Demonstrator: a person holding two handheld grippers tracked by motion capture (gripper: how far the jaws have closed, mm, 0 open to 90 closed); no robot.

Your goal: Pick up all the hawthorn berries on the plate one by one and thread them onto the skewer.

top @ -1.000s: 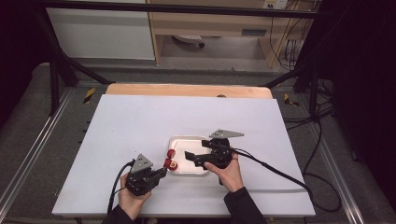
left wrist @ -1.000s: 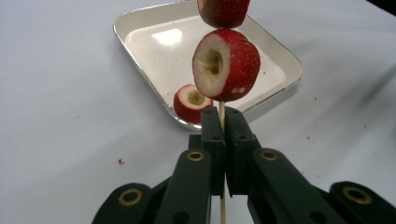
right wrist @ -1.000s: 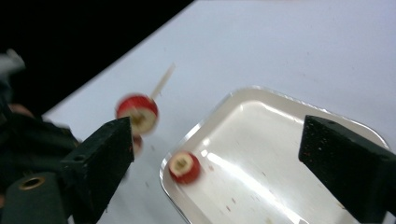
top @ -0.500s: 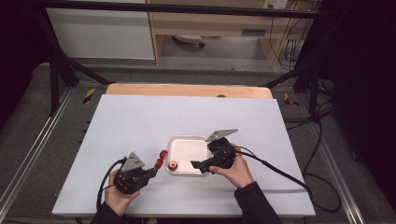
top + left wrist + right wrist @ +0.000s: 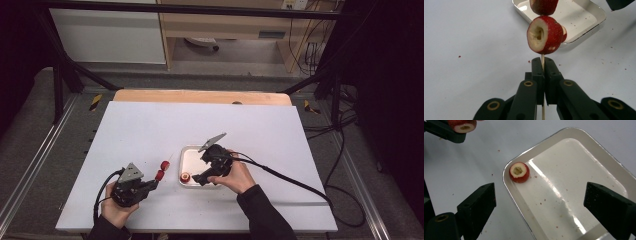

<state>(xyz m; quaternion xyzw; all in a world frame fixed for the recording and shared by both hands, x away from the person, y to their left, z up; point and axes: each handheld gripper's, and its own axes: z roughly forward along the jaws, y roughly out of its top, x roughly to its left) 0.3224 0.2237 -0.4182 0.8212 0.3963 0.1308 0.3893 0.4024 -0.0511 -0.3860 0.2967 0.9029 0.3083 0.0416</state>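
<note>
My left gripper (image 5: 543,63) is shut on a thin wooden skewer (image 5: 542,58) that carries two red, cored fruit pieces (image 5: 545,35). In the high view it (image 5: 151,184) sits at the table's front left, with the skewered fruit (image 5: 162,170) pointing toward a white tray (image 5: 192,152). My right gripper (image 5: 200,170) hovers over the tray's left end. Its jaws (image 5: 540,192) stand wide apart and have just been closing slightly, with nothing between them. One loose red fruit piece (image 5: 519,172) lies in the tray's corner (image 5: 185,176), ahead of those jaws.
The tray floor (image 5: 574,182) is bare apart from red crumbs. The white tabletop (image 5: 150,130) stretches open behind and to the left. A wooden strip (image 5: 200,96) runs along the far edge. The right gripper's cable (image 5: 290,180) trails off to the right.
The left gripper has shifted left with its skewer, away from the tray. The right gripper has swung left over the tray's left end.
</note>
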